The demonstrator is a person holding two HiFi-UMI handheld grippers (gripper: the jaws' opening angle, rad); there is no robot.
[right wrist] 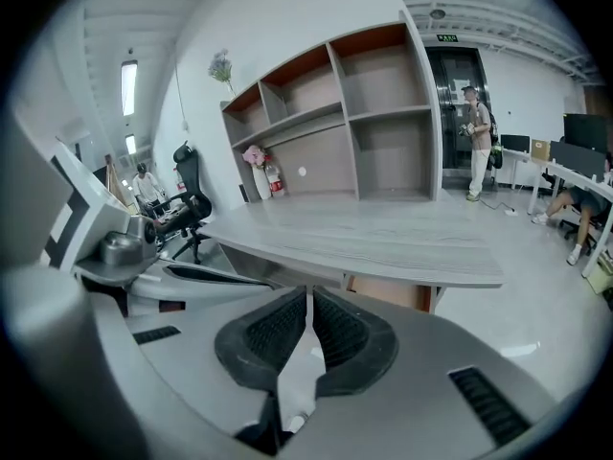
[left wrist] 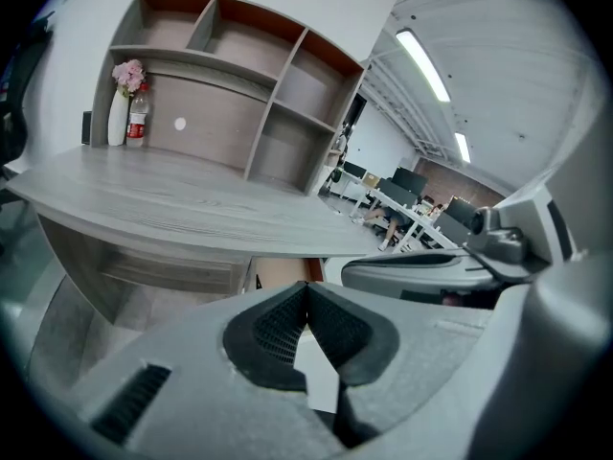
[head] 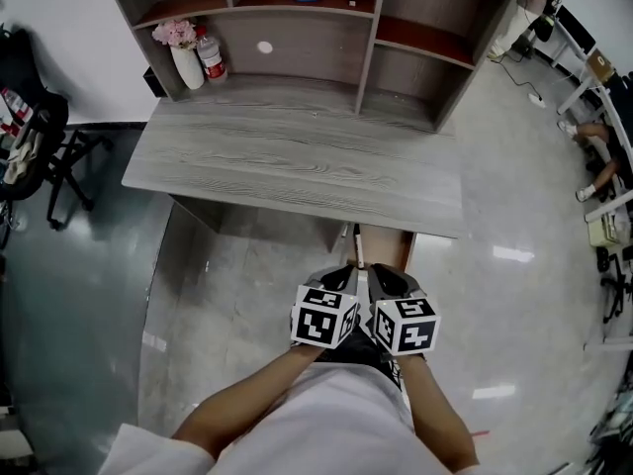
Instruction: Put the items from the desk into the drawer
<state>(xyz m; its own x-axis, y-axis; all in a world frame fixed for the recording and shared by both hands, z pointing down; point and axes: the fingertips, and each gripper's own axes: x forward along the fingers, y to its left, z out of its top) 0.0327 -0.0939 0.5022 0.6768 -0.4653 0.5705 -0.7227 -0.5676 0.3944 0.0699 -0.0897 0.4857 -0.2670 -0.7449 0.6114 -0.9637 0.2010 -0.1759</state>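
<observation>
Zero progress: left gripper and right gripper had fingers clenched empty; vase and bottle sat on the bench.

The head view looks steeply down from above the person onto the desk and shelf unit. Both gripper views ride low, just before the desk's near edge, facing across its top toward the shelves. All three share desk and shelves.
</observation>
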